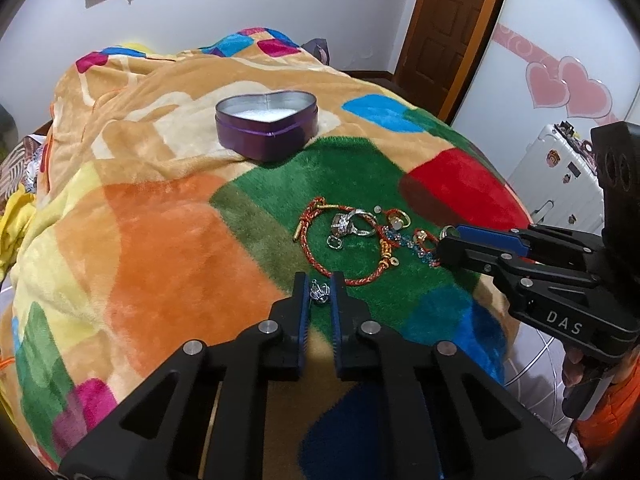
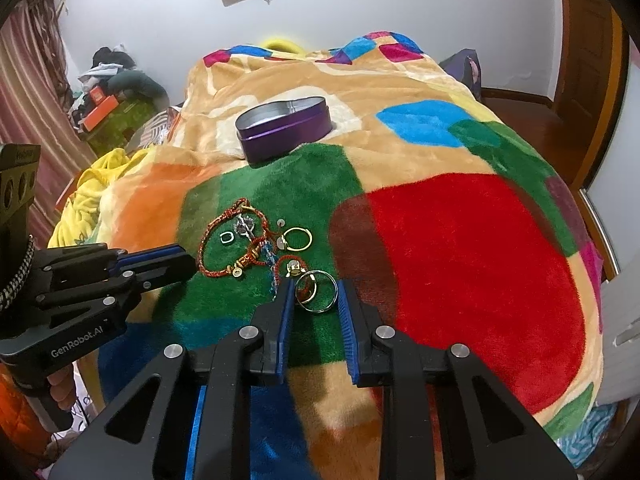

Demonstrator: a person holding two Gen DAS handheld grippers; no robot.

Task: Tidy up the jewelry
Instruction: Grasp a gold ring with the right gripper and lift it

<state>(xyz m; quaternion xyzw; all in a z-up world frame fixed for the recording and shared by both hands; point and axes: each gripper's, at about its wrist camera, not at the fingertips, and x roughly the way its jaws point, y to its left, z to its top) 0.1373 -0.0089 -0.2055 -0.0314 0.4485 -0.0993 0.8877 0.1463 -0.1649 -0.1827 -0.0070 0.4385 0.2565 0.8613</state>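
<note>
Gripping jewelry from a pile on a patchwork blanket [image 1: 160, 240] over a bed, 2 handheld grippers worked side by side. The left gripper [image 1: 319, 292] had its fingers nearly closed on a small silver charm [image 1: 319, 293]. The right gripper [image 2: 314, 292] had narrowed its fingers around a silver ring [image 2: 316, 291], though whether both touched it was unclear. An open heart-shaped purple tin [image 1: 267, 130] sat well beyond the pile. Lifting straight up, slowly, would likely keep the red braided bracelet [image 1: 320, 248] from snagging.
</note>
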